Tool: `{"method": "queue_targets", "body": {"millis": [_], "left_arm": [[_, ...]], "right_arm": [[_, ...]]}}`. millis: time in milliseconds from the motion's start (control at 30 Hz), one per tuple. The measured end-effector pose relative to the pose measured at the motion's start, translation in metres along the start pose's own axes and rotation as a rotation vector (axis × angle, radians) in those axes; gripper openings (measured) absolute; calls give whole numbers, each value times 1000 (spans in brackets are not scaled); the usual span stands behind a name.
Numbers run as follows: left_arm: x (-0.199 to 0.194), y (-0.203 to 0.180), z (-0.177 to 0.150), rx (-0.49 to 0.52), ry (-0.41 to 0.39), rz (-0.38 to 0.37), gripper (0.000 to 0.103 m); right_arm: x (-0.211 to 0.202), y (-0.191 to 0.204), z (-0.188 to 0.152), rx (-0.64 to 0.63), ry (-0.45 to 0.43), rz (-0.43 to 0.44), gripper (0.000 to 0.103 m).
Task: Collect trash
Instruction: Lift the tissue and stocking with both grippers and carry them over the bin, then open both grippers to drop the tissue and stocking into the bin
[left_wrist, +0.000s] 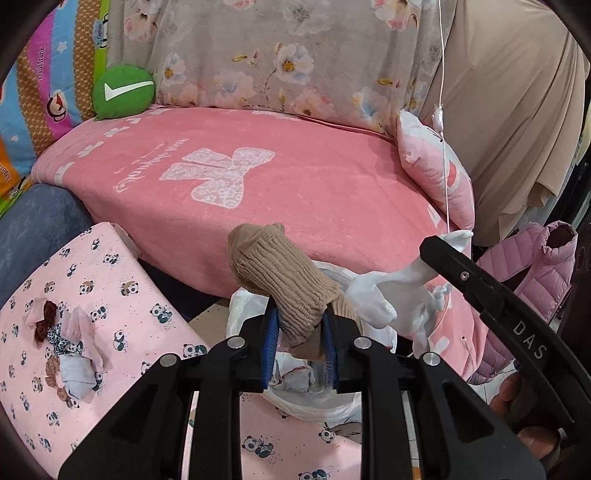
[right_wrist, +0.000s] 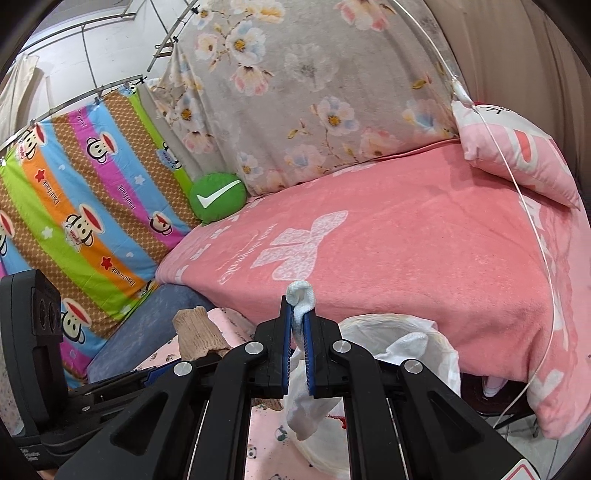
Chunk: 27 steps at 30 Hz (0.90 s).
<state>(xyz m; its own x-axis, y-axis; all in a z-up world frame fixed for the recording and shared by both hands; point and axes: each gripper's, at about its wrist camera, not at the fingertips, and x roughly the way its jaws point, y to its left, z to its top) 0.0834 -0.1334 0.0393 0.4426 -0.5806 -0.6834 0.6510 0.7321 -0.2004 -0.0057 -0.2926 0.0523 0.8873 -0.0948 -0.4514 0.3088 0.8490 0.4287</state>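
A tan ribbed sock sticks up from my left gripper, whose blue pads are shut on its lower end. The same tan sock shows at the lower left of the right wrist view. My right gripper is shut on a white sock, which loops over the pads and hangs below them. In the left wrist view the right gripper reaches in from the right with the white sock dangling. An open white plastic bag sits directly below both grippers, with white scraps inside.
A bed with a pink blanket lies behind the bag. A panda-print cushion at the left carries a small pile of tissues and cloth scraps. A green tick cushion, a pink pillow, a hanging white cord and a pink puffer jacket surround the bed.
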Motion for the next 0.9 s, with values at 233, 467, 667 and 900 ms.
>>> {"method": "queue_targets", "body": {"millis": [233, 467, 667, 900], "left_arm": [[13, -7, 3, 8, 13, 16, 61], [11, 1, 4, -31, -10, 53, 73], [8, 11, 2, -53, -17, 73, 73], [2, 24, -3, -78, -26, 86, 73]], "right_arm": [[4, -17, 2, 26, 0, -30, 14], [7, -21, 0, 39, -5, -42, 29], [11, -16, -2, 27, 9, -32, 29], [18, -2, -8, 2, 38, -20, 29]]}}
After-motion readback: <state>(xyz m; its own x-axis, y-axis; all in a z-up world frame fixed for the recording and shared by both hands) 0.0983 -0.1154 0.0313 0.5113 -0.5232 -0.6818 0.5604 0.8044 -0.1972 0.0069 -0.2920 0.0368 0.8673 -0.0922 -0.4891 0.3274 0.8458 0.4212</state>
